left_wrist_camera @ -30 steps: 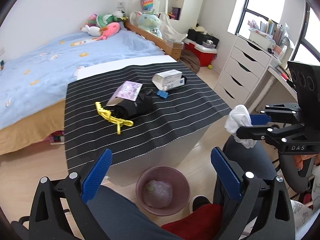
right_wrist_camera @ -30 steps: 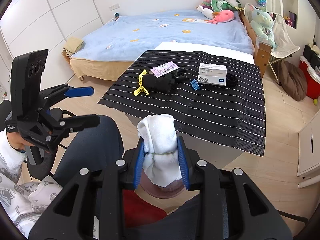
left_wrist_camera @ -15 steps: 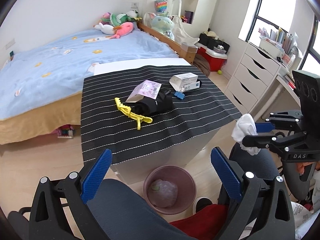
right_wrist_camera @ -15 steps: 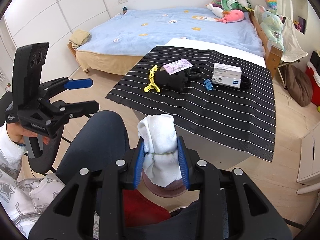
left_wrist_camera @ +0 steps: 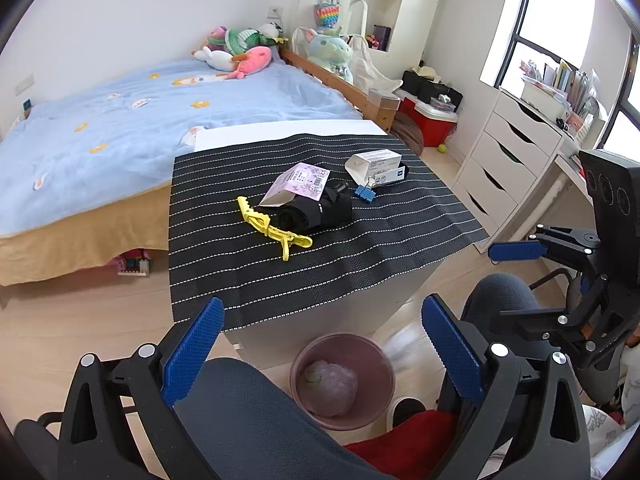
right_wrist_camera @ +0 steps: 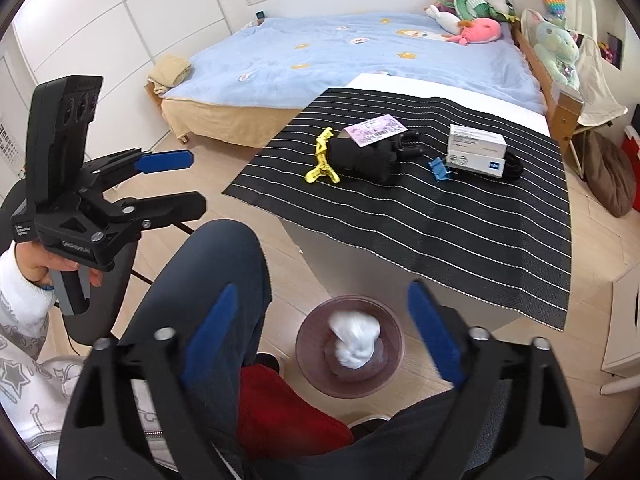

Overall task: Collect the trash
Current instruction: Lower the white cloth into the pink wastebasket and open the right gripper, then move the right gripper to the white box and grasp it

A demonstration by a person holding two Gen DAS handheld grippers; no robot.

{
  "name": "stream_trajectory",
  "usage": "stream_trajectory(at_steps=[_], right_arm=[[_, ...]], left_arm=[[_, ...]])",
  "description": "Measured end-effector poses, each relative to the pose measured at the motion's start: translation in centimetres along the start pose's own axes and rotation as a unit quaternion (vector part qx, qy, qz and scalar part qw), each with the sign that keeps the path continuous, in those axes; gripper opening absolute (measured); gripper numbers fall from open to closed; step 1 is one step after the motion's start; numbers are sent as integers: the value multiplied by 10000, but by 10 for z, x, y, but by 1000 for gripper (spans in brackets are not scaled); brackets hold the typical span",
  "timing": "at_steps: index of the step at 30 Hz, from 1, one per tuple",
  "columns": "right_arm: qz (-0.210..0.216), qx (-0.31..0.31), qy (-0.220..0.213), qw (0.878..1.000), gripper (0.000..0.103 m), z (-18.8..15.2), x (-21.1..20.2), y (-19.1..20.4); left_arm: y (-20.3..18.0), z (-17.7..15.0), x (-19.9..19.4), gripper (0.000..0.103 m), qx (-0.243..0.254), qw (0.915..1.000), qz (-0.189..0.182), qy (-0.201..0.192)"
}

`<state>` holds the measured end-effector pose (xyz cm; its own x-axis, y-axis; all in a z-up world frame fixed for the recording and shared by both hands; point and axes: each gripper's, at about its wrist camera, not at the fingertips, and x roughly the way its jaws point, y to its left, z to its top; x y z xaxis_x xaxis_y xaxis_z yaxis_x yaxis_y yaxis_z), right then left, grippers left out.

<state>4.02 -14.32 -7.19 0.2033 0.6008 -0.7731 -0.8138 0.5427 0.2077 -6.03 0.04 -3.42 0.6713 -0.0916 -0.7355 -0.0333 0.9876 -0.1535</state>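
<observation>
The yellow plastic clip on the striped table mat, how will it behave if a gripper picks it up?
The yellow clip looks like thin rigid plastic, so probably stiff and light. It lies flat on the striped mat, touching the black bundle, so it probably won't roll. Its smooth, narrow arms may slip or pivot between pads.

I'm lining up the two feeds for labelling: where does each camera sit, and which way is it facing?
Left wrist: on the left gripper, open, aimed over the person's knee at the striped table and bed; the right gripper shows at right.
Right wrist: on the right gripper, open, aimed down at the bin, white tissue over it; the left gripper shows at left.
Both share table, bin, yellow clip, bed.
</observation>
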Motion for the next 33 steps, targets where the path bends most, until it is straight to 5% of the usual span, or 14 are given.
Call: stream_trajectory(at_steps=[22, 33], right_arm=[[-325, 607, -185, 9975, 97, -4, -13, -27], [-723, 817, -246, 9937, 98, 25, -16, -51]], left_arm=[[-14, 1, 6, 95, 126, 9998, -120, 114], [-10, 17, 13, 95, 89, 9999, -115, 54]])
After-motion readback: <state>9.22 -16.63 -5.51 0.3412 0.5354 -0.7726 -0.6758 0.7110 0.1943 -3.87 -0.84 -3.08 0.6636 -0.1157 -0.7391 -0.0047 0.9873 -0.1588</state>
